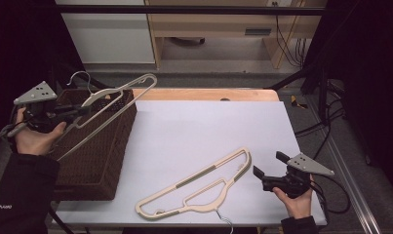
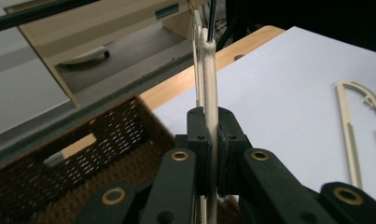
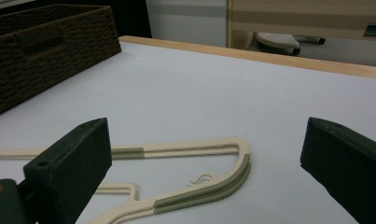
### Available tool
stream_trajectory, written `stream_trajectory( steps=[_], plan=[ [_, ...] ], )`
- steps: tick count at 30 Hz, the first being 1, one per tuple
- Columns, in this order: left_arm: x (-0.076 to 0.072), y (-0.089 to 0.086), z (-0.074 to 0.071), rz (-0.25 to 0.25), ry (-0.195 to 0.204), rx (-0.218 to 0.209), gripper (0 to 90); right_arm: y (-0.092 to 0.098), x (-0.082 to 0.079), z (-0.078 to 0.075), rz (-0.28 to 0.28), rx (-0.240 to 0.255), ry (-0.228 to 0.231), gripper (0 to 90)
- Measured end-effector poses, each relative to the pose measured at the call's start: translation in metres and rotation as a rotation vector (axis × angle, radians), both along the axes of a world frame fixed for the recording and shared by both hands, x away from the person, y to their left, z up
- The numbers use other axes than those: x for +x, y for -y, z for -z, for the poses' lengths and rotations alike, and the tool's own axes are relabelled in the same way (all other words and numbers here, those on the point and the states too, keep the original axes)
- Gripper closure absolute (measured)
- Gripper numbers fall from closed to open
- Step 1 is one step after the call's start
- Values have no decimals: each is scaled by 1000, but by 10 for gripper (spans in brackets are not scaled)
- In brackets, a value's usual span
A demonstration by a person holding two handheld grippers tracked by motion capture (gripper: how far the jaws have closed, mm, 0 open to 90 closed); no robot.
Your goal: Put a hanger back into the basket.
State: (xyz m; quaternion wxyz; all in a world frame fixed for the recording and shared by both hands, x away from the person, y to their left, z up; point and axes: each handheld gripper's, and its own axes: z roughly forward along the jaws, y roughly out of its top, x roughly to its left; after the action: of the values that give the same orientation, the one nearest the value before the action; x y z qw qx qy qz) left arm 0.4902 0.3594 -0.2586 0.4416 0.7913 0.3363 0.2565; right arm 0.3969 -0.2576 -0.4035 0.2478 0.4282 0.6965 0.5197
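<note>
The left hand-held gripper (image 1: 69, 113) is clamped on the flat edge of a cream plastic clothes hanger with a metal hook (image 1: 113, 97); the left gripper view shows both pads pressed against the hanger's thin bar (image 2: 210, 116), which rises upright between them. The hanger is carried clear above the dark brown woven basket (image 1: 94, 161) at the table's left edge, tilted with one end out over the white table (image 1: 204, 126). Gripping it edge-on appears intended to let it be lowered into the basket. What the basket holds cannot be made out; its interior is dark. The right hand-held gripper (image 1: 269, 170) rests low near the table's front right corner with its jaws wide apart, holding nothing. Its jaws face a second cream plastic hanger with grey-green ribbed strips (image 3: 204, 184), lying flat on the table just in front, probably the next item for collection.
</note>
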Motion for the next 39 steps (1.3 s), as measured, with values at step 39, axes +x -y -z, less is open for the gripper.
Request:
stream_trajectory(
  steps=[39],
  plan=[
    [21,-91,108,-271,-213,-34,842,0,0,1,0,3,-9,27]
  ],
)
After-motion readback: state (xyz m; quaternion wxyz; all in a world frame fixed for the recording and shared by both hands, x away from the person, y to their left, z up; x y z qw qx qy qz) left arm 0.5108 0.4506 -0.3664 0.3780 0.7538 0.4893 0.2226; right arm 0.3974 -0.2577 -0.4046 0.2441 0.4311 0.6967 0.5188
